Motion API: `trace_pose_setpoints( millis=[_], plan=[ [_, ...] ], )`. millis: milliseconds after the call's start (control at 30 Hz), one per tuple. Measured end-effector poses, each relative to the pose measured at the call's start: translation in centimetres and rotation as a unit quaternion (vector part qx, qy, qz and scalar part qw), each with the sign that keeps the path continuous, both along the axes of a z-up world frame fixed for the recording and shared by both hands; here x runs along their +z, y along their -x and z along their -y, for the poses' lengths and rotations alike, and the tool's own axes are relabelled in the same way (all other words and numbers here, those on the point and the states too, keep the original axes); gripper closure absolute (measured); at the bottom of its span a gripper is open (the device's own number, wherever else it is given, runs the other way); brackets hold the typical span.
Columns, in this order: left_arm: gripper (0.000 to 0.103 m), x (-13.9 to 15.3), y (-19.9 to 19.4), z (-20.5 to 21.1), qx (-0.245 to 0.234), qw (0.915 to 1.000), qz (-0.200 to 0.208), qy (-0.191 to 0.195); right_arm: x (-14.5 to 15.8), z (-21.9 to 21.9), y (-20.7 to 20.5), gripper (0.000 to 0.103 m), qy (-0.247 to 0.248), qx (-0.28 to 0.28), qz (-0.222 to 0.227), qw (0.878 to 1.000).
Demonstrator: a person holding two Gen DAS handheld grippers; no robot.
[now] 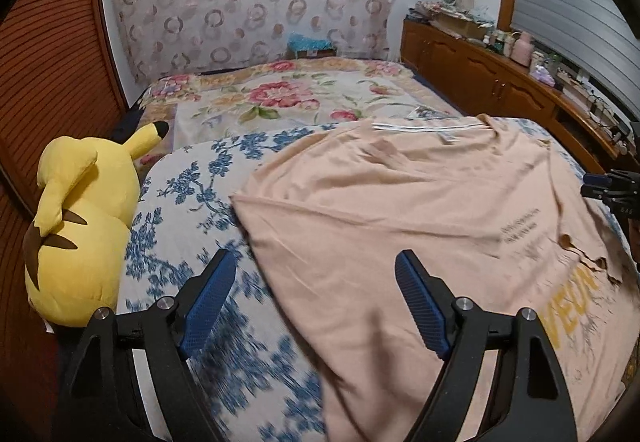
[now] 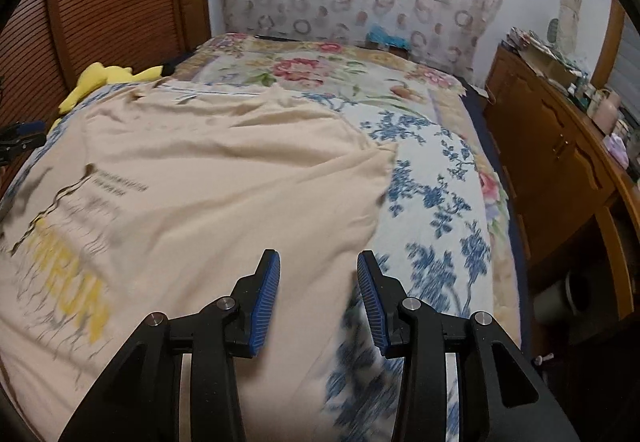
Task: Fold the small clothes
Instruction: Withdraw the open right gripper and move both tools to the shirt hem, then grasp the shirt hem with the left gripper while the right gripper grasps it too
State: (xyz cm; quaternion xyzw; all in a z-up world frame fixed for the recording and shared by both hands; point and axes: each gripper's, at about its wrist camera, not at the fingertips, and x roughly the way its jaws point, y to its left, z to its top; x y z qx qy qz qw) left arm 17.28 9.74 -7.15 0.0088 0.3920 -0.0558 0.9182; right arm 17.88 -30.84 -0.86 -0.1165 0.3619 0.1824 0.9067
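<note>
A bed (image 1: 192, 209) covered by a blue-floral quilt is seen, with a peach T-shirt (image 1: 400, 209) spread flat on it, print up. A yellow plush toy (image 1: 76, 226) is propped at the bed's left edge. The left tongs (image 1: 316, 282) are held released over the shirt's edge. The right tongs (image 2: 318, 278) are parted, nothing gripped, above the shirt's other edge.

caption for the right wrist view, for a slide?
Right gripper open over the edge of a peach T-shirt spread on a blue-floral bedspread.
</note>
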Motion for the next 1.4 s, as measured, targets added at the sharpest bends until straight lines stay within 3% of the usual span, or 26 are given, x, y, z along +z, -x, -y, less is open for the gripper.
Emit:
trace_pose_setpoints(
  millis=[300,600,733,900,1000,1167,1233,1400],
  plan=[
    [0.02,-1.9,-3.7,-2.4,0.018,0.9992,-0.036,0.007,-0.7,-0.3,-3.1,0.061,-0.025,-0.009,-0.019,0.999],
    [0.02,-3.0,-5.1,-2.8,0.019,0.9986,-0.046,0.016,-1.1,0.1,-3.1,0.047,-0.027,-0.021,-0.008,0.999],
    [0.022,-3.0,-4.8,-2.8,0.02,0.9986,-0.044,0.022,-1.0,0.2,-3.5,0.045,-0.026,-0.021,-0.009,0.999],
    [0.054,-2.6,-4.8,-3.1,0.014,0.9982,-0.044,0.039,-0.8,0.3,-3.6,0.044,-0.026,-0.023,-0.01,0.999],
    [0.06,-2.5,-5.3,-3.2,0.009,0.9979,-0.049,0.041,-0.7,0.5,-4.1,0.044,-0.03,-0.019,-0.013,0.999],
    [0.061,-2.4,-6.0,-3.5,0.011,0.9975,-0.051,0.047,-0.5,0.8,-5.9,0.044,-0.029,-0.023,-0.019,0.999],
    [0.067,-2.4,-6.2,-3.6,0.01,0.9975,-0.051,0.048,-0.5,0.9,-6.7,0.044,-0.027,-0.027,-0.022,0.999],
    [0.093,-2.5,-6.7,-3.9,0.0,0.9957,-0.059,0.072,-0.6,0.8,-7.6,0.044,-0.046,-0.022,-0.028,0.998]
  ],
)
